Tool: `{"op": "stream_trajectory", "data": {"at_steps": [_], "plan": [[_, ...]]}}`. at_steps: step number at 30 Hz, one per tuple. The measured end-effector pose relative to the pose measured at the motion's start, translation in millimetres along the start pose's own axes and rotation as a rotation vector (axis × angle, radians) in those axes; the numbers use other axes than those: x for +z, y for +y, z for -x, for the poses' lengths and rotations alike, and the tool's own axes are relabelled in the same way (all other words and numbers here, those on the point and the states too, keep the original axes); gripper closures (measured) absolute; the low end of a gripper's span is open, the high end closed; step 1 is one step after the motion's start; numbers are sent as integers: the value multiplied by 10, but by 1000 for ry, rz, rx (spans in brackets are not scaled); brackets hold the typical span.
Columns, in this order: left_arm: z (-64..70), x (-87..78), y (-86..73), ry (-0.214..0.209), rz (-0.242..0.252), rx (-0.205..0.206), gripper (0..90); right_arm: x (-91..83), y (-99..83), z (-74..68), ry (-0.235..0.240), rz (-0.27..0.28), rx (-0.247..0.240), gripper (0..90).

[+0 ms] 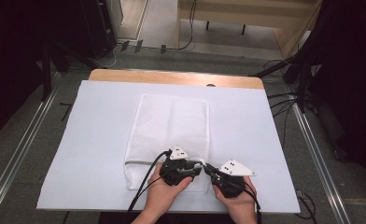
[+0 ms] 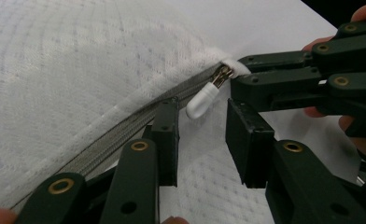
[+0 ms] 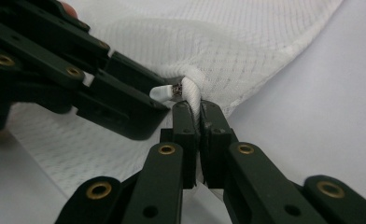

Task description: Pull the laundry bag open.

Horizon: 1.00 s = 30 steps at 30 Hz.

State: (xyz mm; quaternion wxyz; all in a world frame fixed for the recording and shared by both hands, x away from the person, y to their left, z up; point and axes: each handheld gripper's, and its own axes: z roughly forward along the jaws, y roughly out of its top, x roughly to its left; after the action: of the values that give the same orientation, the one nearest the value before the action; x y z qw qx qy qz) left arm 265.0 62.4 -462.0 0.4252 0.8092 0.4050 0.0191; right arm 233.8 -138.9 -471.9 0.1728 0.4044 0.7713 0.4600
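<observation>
A white mesh laundry bag [image 1: 172,121] lies flat on the white table cover [image 1: 102,140], its zipper edge nearest the person. At the bag's near right corner, my left gripper [image 1: 199,165] stands open. Its jaws straddle the white zipper pull [image 2: 202,101] at the end of the grey zipper [image 2: 125,126] without touching it. My right gripper [image 3: 200,109] is shut on the bag's rolled corner edge [image 3: 193,91], right beside the pull [image 3: 161,93]. From the left gripper view, the right gripper [image 2: 239,77] comes in from the right and pinches the fabric.
The table's wooden far edge [image 1: 172,77] shows beyond the cover. Floor rails [image 1: 22,140] run along both sides. Dark stand legs and cables [image 1: 284,100] sit at the right, off the table. Both grippers' cables trail toward the near edge.
</observation>
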Motion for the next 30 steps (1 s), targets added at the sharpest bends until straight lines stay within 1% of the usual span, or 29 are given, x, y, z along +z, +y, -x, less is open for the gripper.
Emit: {"op": "stream_trajectory", "data": {"at_steps": [1, 2, 3, 4, 5, 6, 8, 9, 10, 12, 13, 14, 15, 16, 18, 19, 20, 22, 23, 27, 30], "plan": [[5, -2, 0, -7, 1, 1, 674, -13, 9, -12, -3, 8, -5, 880], [10, -13, 0, -8, 6, 6, 693, -31, 22, -25, 7, 17, -8, 880], [10, -13, 0, -8, 6, 6, 706, -31, 22, -25, 7, 17, -8, 880], [-9, -40, 5, -24, 13, -7, 722, -41, 31, -30, 7, 20, -16, 880], [-19, -60, 9, -33, 22, -11, 735, -46, 34, -27, 5, 21, -20, 880], [-19, -60, 9, -33, 22, -11, 740, -53, 37, -22, 6, 21, -26, 880], [-19, -102, 22, -47, 47, -16, 741, -60, 39, -18, 6, 18, -28, 880], [-14, -114, 30, -57, 52, -15, 748, -68, 40, -15, 13, 16, -27, 880], [-2, -114, 34, -76, 52, -11, 771, -78, 41, -17, 10, 14, -29, 880], [9, -110, 32, -78, 47, -7, 779, -78, 42, -22, 6, 15, -35, 880], [30, -95, 23, -87, 47, 0, 785, -82, 46, -48, -6, 8, -57, 880], [36, -96, 23, -92, 45, 6, 783, -82, 47, -64, -14, 4, -68, 879], [36, -96, 23, -92, 45, 6, 783, -82, 47, -64, -14, 4, -68, 879], [36, -117, 29, -88, 58, 6, 779, -76, 47, -83, -27, 1, -86, 879], [18, -134, 38, -87, 62, -8, 789, -80, 46, -88, -20, 1, -93, 879], [18, -134, 38, -87, 62, -8, 806, -82, 46, -89, -16, 2, -90, 878], [-8, -129, 41, -87, 39, -17, 820, -82, 47, -89, -17, 2, -87, 878], [-1, -125, 37, -95, 31, -18, 854, -75, 46, -86, -15, -3, -88, 878], [5, -127, 37, -91, 29, -13, 867, -73, 45, -86, -15, -5, -91, 879], [9, -134, 37, -91, 39, -15, 874, -74, 49, -80, -11, -1, -79, 879], [18, -146, 38, -82, 44, -10, 878, -86, 59, -81, -15, 2, -71, 880]]}}
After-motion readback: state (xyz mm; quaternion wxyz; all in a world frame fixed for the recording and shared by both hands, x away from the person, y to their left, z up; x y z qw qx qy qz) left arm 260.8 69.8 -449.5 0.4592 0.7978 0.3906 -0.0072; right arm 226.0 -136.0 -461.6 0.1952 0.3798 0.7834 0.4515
